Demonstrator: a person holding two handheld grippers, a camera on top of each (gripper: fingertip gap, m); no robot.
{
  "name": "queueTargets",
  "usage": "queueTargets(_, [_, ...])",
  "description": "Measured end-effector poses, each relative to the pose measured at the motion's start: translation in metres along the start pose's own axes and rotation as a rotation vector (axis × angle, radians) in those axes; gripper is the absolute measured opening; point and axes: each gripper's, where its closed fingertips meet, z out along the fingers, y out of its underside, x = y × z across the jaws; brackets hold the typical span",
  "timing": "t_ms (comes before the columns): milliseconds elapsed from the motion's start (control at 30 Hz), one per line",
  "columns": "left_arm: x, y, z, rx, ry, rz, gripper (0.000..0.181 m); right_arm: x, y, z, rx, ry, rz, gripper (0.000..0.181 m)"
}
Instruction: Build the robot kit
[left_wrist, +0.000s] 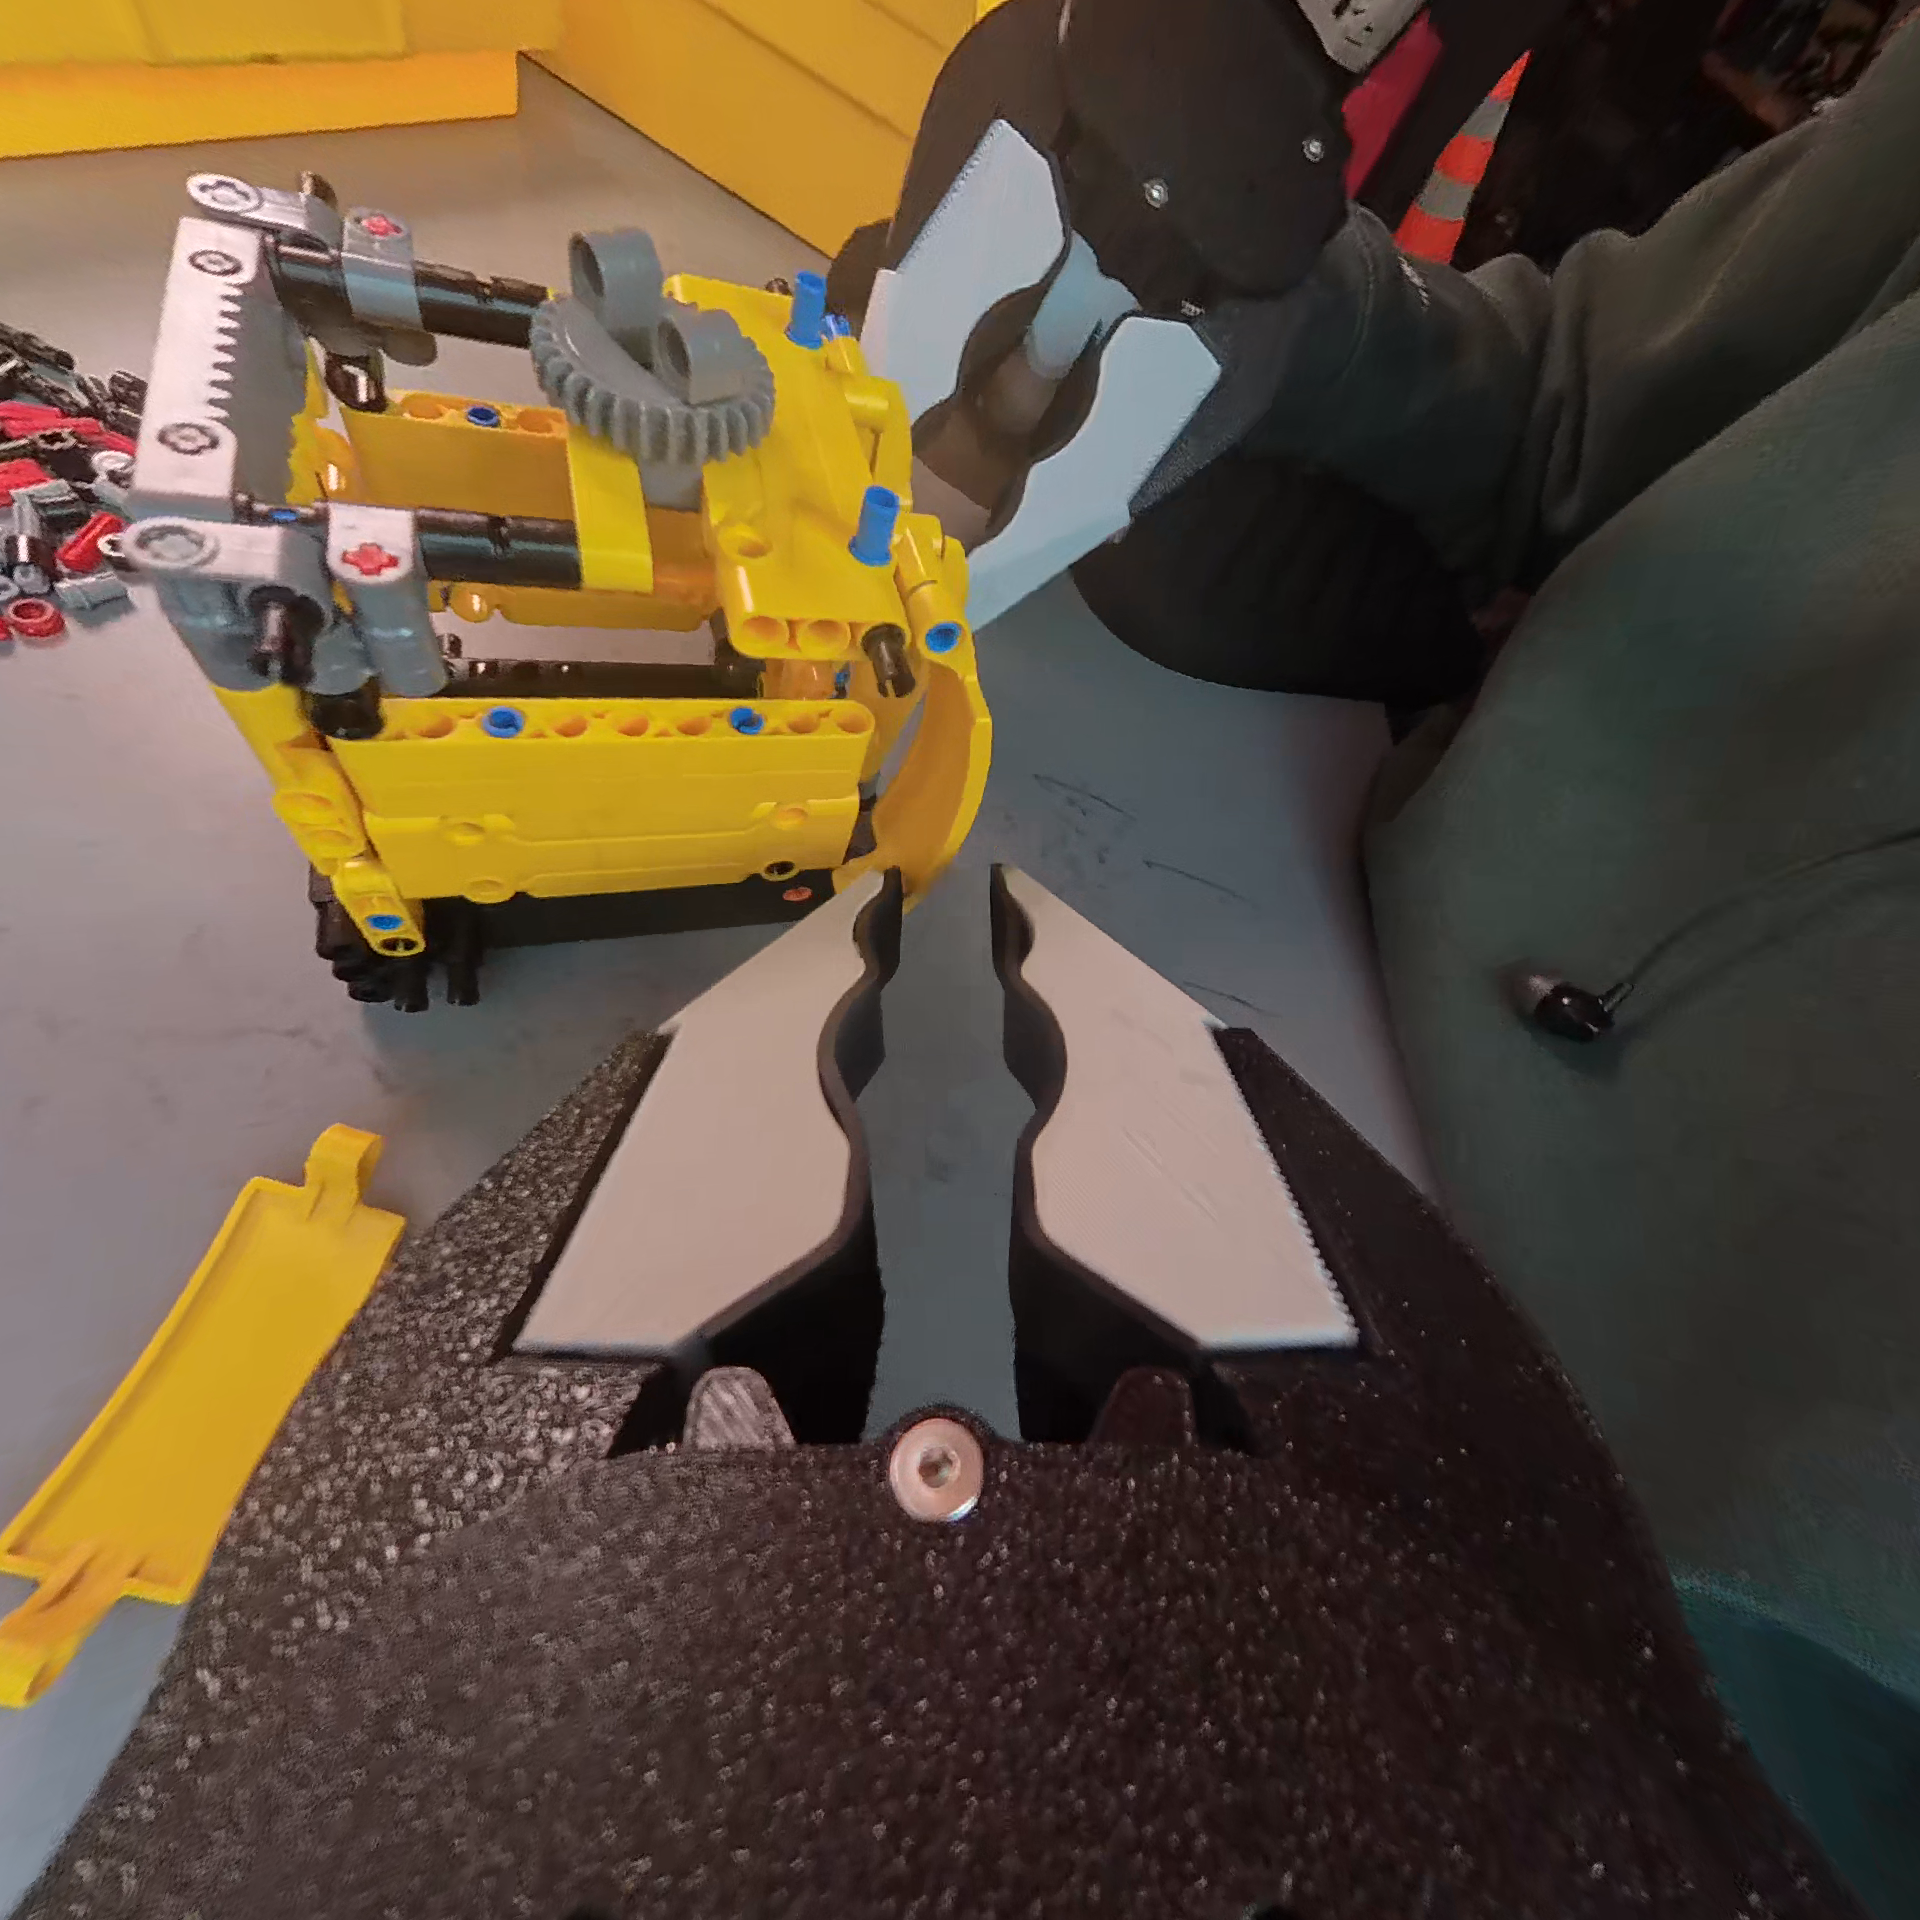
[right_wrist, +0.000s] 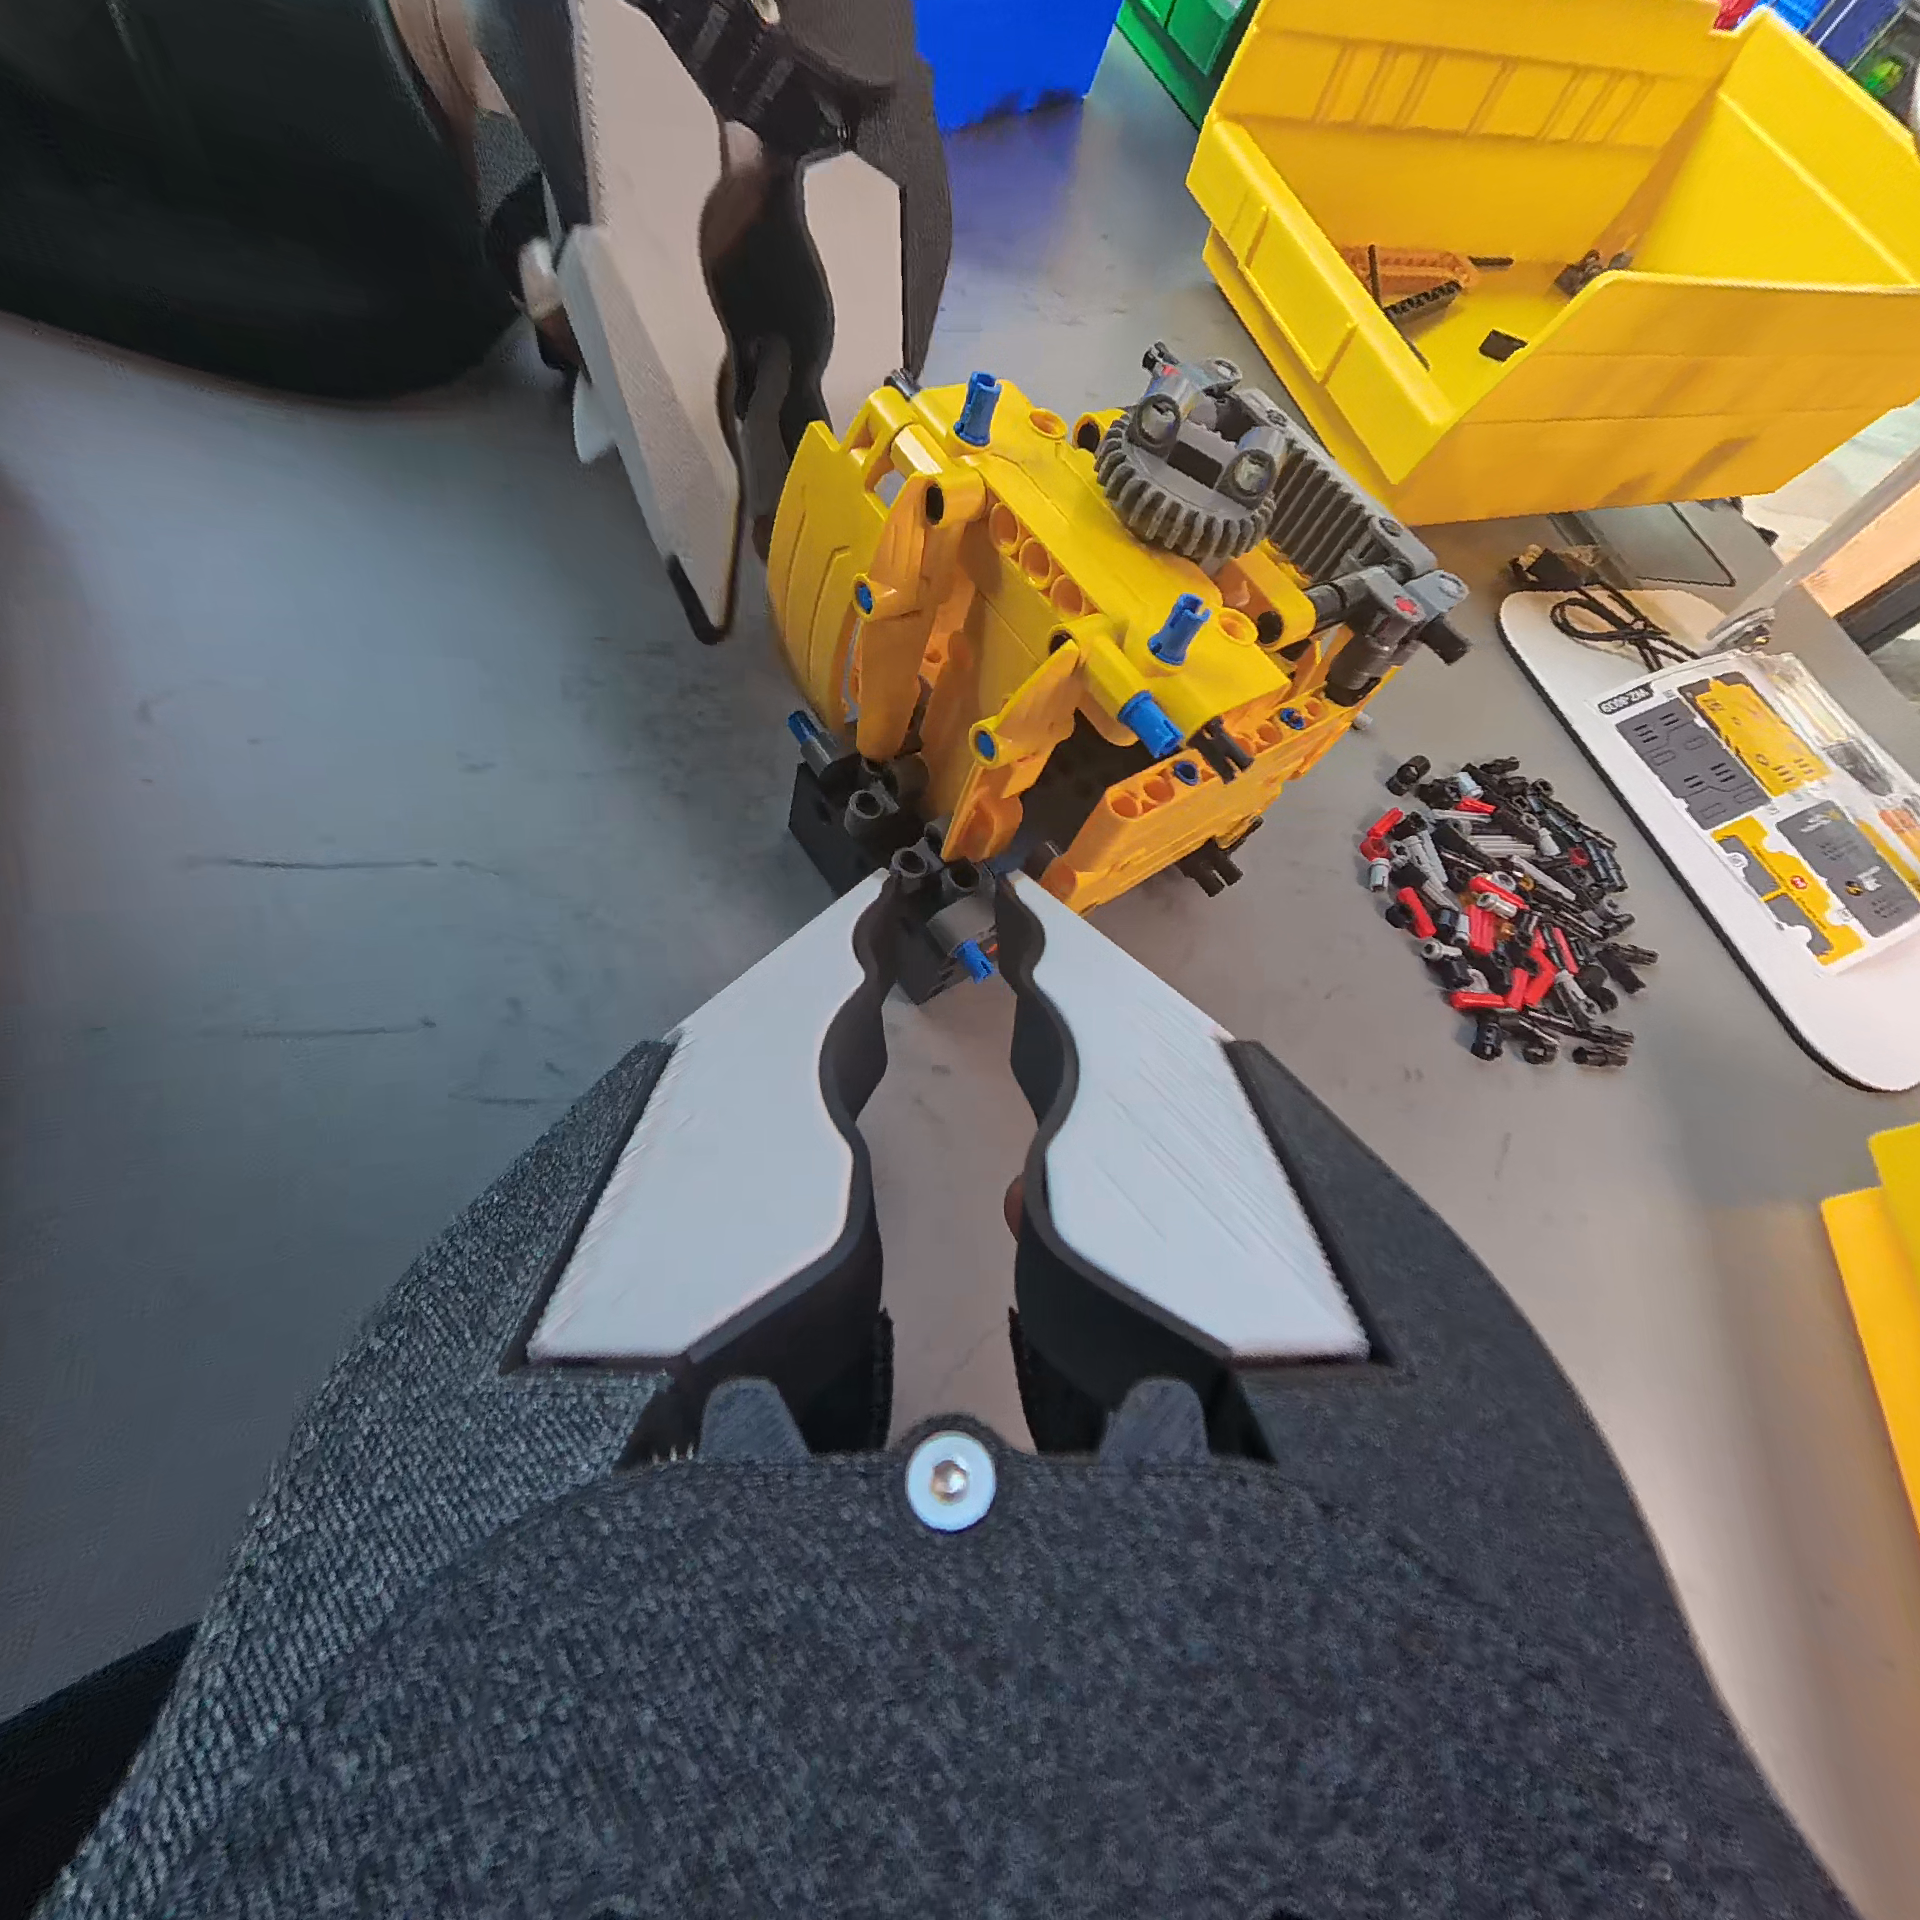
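A yellow toy-brick model (left_wrist: 603, 769) with a black base, a grey gear (left_wrist: 655, 384) on top and a grey toothed rack stands on the grey table. My left gripper (left_wrist: 943, 883) is open with only table between its jaws; its left fingertip is at the lower end of the model's curved yellow panel (left_wrist: 951, 769). In the right wrist view the left gripper (right_wrist: 774, 416) is blurred beside that panel. My right gripper (right_wrist: 948, 883) is shut on a black and grey corner piece (right_wrist: 935, 925) of the model's base (right_wrist: 1039, 623). It also shows behind the model in the left wrist view (left_wrist: 935, 468).
A loose yellow curved panel (left_wrist: 208, 1382) lies at the near left. A pile of small red, black and grey parts (right_wrist: 1507, 914) lies beside a printed sheet on a white mat (right_wrist: 1766, 810). A yellow bin (right_wrist: 1558, 260) stands behind. A person's dark green sleeve (left_wrist: 1662, 831) fills the right. Across from one pair of fingers to the other is roughly 7 cm.
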Motion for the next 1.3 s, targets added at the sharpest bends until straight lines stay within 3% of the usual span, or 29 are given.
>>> queueTargets(100, [-0.009, 0.003, -0.022, -0.012, -0.071, 0.074, 0.023, 0.010, 0.005, -0.009, -0.010, 0.019, 0.016, 0.017])
queueTargets(300, [-0.072, 0.011, -0.086, -0.005, -0.433, 0.067, 0.029, 0.026, 0.007, -0.009, 0.006, 0.045, 0.083, 0.026])
queueTargets(367, [-0.088, 0.026, -0.092, -0.062, -0.493, 0.060, 0.040, 0.022, 0.004, -0.004, 0.023, 0.004, 0.116, 0.033])
queueTargets(533, [-0.104, 0.051, -0.077, -0.187, -0.470, 0.034, 0.062, 0.016, 0.001, 0.003, 0.013, -0.025, 0.099, 0.037])
queueTargets(567, [-0.107, 0.052, -0.074, -0.213, -0.475, 0.047, 0.061, 0.014, 0.002, 0.005, 0.004, -0.023, 0.087, 0.035])
queueTargets(700, [-0.112, 0.052, -0.076, -0.245, -0.501, 0.031, 0.026, 0.018, 0.002, 0.004, 0.009, 0.011, 0.075, 0.028])
queueTargets(833, [-0.102, 0.052, -0.085, -0.222, -0.498, 0.022, 0.025, 0.024, 0.004, -0.003, 0.024, 0.037, 0.091, 0.027])
queueTargets(900, [-0.083, 0.026, -0.089, -0.013, -0.374, -0.067, 0.025, 0.024, 0.003, -0.013, 0.033, 0.023, 0.085, 0.027])
queueTargets(967, [-0.053, -0.017, -0.102, 0.266, -0.156, -0.141, 0.025, 0.020, -0.009, -0.030, 0.088, -0.021, 0.067, 0.026])
queueTargets(1133, [0.031, -0.098, -0.149, 0.818, 0.480, -0.130, 0.024, 0.013, -0.078, -0.067, 0.401, -0.121, 0.126, 0.027])
queueTargets(1200, [0.047, -0.114, -0.158, 0.916, 0.635, -0.132, 0.024, 0.011, -0.100, -0.069, 0.461, -0.122, 0.124, 0.027])
queueTargets(1300, [0.065, -0.124, -0.146, 0.912, 0.724, -0.110, 0.024, 0.003, -0.131, -0.067, 0.519, -0.135, 0.084, 0.027])
